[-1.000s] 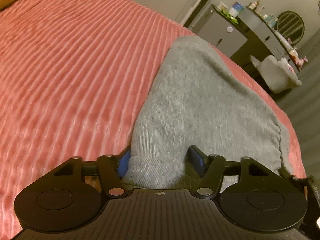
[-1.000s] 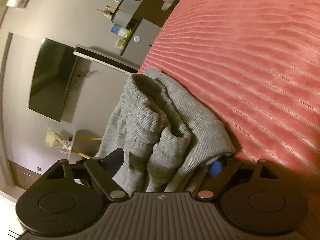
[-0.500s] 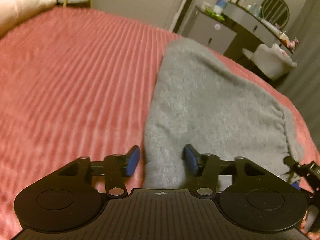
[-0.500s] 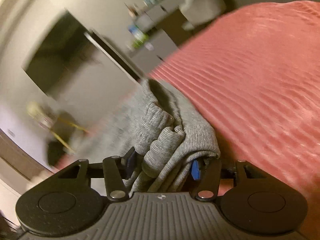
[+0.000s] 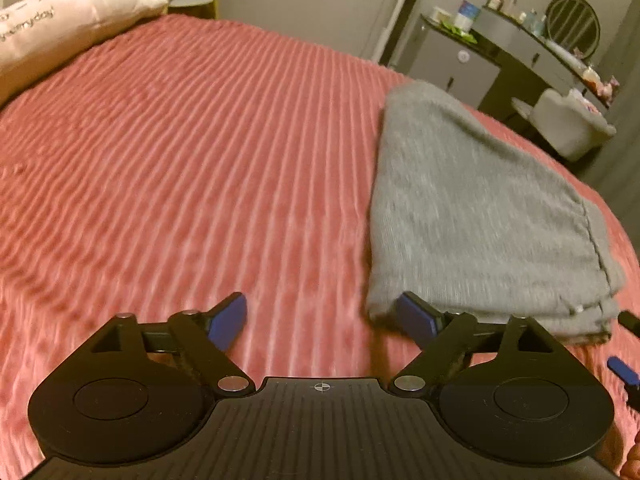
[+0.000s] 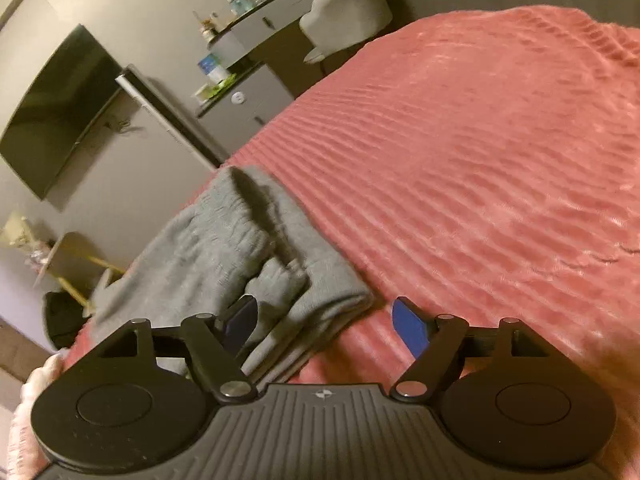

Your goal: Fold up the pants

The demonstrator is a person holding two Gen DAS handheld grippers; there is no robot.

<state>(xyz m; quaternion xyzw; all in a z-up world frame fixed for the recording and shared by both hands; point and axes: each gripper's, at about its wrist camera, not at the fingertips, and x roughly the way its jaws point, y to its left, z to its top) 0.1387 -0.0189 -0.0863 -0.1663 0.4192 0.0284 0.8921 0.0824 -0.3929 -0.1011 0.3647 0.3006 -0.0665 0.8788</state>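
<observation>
Your left gripper (image 5: 322,320) is opening, blue pads wide, only ribbed pink bedspread (image 5: 200,160) between them; the folded grey knit pants (image 5: 480,208) lie just ahead to its right, touching the right pad. Your right gripper (image 6: 326,324) is opening too, nothing pinched, the pants' (image 6: 224,256) folded corner lying loose ahead between its pads. A cream pillow (image 5: 60,24) sits far left.
</observation>
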